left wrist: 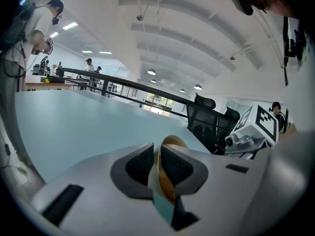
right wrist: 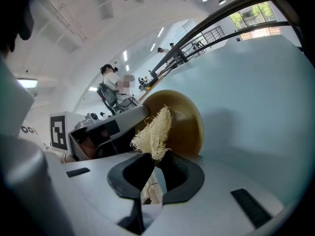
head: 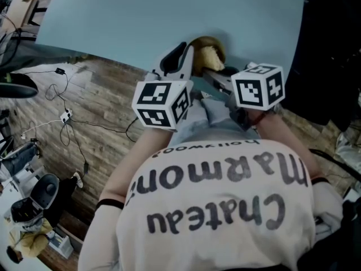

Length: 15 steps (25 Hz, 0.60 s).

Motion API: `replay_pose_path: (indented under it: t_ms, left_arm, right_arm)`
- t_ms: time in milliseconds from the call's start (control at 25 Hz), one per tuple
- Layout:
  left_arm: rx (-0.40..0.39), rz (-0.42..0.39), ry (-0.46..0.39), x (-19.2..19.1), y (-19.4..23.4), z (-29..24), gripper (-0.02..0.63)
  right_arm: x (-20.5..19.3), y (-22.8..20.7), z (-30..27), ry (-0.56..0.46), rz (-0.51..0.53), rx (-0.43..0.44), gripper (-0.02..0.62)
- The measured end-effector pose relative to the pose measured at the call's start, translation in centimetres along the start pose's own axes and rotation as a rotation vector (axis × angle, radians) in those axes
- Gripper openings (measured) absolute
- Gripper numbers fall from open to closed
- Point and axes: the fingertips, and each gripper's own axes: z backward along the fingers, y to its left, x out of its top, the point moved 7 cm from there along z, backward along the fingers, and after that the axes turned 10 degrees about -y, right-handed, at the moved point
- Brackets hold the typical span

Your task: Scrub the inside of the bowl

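Observation:
A tan bowl (head: 213,42) is held tilted on its side over the near edge of the pale blue table (head: 169,16). My left gripper (head: 181,58) is shut on the bowl's rim; in the left gripper view the rim (left wrist: 166,178) is pinched between the two dark pads. My right gripper (head: 217,75) is shut on a pale fibrous scrubber (head: 210,55). In the right gripper view the scrubber (right wrist: 153,131) sticks up from the jaws and lies against the bowl's inside (right wrist: 189,124). The left gripper's body (right wrist: 98,132) holds the bowl from the left there.
The person's shirt (head: 220,208) fills the lower head view. Wooden floor with cables (head: 67,117) lies to the left, with equipment at the bottom left. A black chair (left wrist: 206,117) stands beyond the table's far edge. People stand in the background (left wrist: 88,63).

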Motion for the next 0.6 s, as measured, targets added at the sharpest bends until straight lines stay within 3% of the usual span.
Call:
replay_pose_path:
  t_ms: [600]
  left_arm:
    - [0.003,0.058,-0.036,-0.4,-0.7,2.3,0.046]
  right_arm:
    - [-1.0,2.3,1.0,-0.012,0.025,0.028,0.060]
